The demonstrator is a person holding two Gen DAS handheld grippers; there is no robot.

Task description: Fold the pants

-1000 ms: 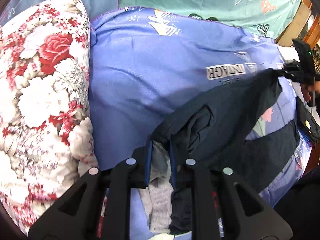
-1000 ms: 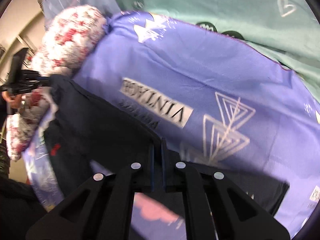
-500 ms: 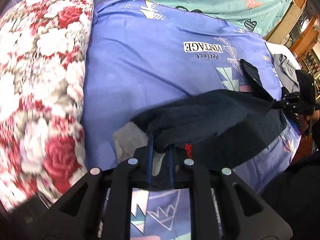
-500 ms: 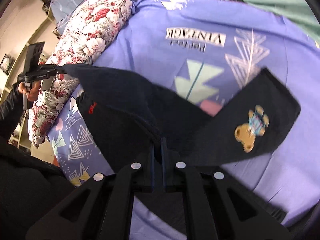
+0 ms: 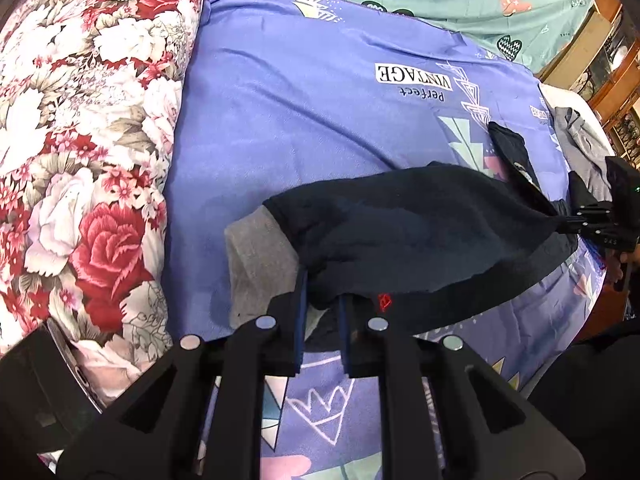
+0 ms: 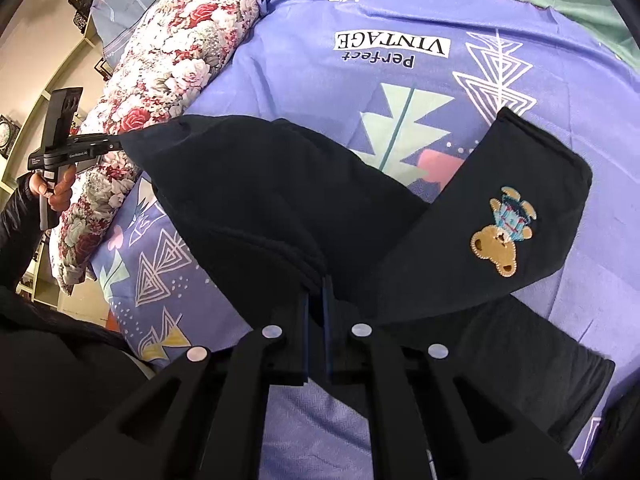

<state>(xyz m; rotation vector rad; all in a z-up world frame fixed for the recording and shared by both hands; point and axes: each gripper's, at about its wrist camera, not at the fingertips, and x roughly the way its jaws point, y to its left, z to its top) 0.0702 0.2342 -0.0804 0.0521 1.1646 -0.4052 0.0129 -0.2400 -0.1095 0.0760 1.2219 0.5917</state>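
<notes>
**Two claws carry the pants toward the near edge of the bed**

Two corners of the dark pants (image 5: 420,236) are held at once. The left claw (image 5: 322,320) is clenched on one end of the top edge, where a grey lining (image 5: 260,256) is turned out beside the dark cloth; the right claw (image 6: 316,312) is clenched on the other end of that edge. Between them the fabric is drawn into a sagging span above the purple sheet (image 5: 312,92) of the bed, and the rest of the garment lies on the sheet below.

Compared with a second ago, the held edge has been brought across the bed toward the near side and slightly lowered. The printed "VINTAGE" label (image 6: 392,44), once close to the right claw, is now seen well beyond it, and a leg with a bear patch (image 6: 500,236) has come into the right wrist view, lying flat and angled away from the span. Over the last half second little further shift is seen.

It is judged that a fold is under way: an upper layer is being drawn over a lower one. The fold is not yet laid, since the held edge hangs clear of the sheet. The floral quilt (image 5: 80,140) lies beside the work area, apart from the pants.
</notes>
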